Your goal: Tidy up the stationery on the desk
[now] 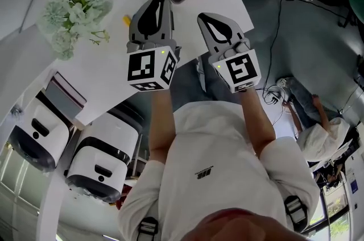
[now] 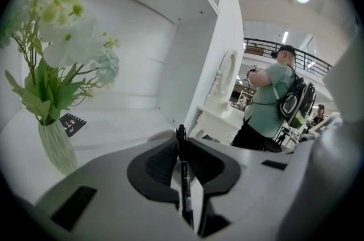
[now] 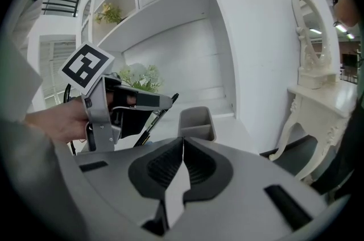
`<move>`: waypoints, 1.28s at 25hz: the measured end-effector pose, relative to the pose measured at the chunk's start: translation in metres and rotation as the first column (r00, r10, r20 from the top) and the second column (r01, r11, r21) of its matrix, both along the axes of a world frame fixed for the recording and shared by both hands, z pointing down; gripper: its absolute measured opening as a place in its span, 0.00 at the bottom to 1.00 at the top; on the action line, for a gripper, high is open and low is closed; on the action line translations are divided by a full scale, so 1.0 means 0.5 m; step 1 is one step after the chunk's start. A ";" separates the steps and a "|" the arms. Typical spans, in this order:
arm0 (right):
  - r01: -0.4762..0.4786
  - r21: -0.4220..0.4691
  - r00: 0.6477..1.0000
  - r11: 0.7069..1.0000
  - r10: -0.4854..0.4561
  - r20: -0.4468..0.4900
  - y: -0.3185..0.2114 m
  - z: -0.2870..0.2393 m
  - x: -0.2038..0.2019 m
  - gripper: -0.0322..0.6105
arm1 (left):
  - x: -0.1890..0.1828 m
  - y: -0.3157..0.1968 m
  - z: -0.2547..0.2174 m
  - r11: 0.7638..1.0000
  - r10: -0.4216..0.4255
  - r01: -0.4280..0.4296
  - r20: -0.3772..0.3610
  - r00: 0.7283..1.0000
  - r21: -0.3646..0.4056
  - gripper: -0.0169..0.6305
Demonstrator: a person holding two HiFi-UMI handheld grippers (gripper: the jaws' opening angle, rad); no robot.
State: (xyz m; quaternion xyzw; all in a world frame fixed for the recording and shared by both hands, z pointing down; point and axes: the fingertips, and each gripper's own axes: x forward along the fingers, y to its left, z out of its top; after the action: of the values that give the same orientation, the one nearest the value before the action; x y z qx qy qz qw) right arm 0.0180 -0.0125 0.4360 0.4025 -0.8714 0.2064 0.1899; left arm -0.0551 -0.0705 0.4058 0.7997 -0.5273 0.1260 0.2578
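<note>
Over the smooth white desk [image 1: 108,72], the left gripper [image 2: 181,146] has its ribbed black pads pinched on a slim black pen [image 2: 183,177], which it holds just short of a grey two-compartment tray [image 3: 197,132] with rounded corners. The right gripper [image 3: 182,149] has its jaws pressed together on nothing. A ribbed pale vase [image 2: 56,149] holds white-green flowers [image 2: 62,35].

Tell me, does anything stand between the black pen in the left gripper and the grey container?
Nothing visible does. The pen, clamped in the left gripper, points toward the grey container with only bare desk between them. The flowers stand well off to the left.
</note>
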 end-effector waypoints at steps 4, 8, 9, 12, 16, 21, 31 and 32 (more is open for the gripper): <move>-0.006 0.006 1.000 1.000 0.006 -0.002 -0.004 -0.008 0.010 0.05 | 0.008 -0.008 -0.017 1.000 -0.003 0.004 -0.012 1.000 0.027 0.03; -0.016 0.010 1.000 1.000 0.016 0.001 -0.010 -0.019 0.019 0.05 | 0.017 -0.017 -0.035 0.998 -0.006 0.007 -0.025 1.000 0.058 0.03; -0.018 0.012 1.000 1.000 0.018 0.001 -0.012 -0.021 0.021 0.05 | 0.018 -0.020 -0.040 0.998 -0.007 0.009 -0.028 1.000 0.066 0.03; -0.020 0.016 1.000 1.000 0.020 -0.003 -0.015 -0.022 0.026 0.05 | 0.021 -0.029 -0.053 0.995 -0.013 0.016 -0.037 0.999 0.094 0.03; -0.018 0.019 1.000 1.000 0.018 -0.017 -0.016 -0.013 0.034 0.05 | 0.022 -0.044 -0.066 0.990 -0.023 0.030 -0.057 0.998 0.136 0.03; -0.013 0.022 1.000 1.000 0.013 -0.027 -0.023 -0.005 0.037 0.05 | 0.019 -0.059 -0.072 0.984 -0.039 0.057 -0.104 0.994 0.170 0.03; -0.007 0.021 0.999 1.000 0.008 -0.035 -0.047 0.000 0.040 0.05 | 0.023 -0.090 -0.068 0.970 -0.056 0.096 -0.179 0.982 0.223 0.03; -0.007 0.022 0.999 1.000 0.008 -0.033 -0.052 -0.001 0.038 0.05 | 0.024 -0.095 -0.065 0.968 -0.058 0.100 -0.185 0.981 0.229 0.03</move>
State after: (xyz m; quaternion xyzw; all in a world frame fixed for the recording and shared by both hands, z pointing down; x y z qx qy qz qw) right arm 0.0371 -0.0387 0.4355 0.4112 -0.8688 0.1910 0.1990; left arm -0.0432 -0.1178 0.3734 0.8111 -0.5451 -0.0196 0.2109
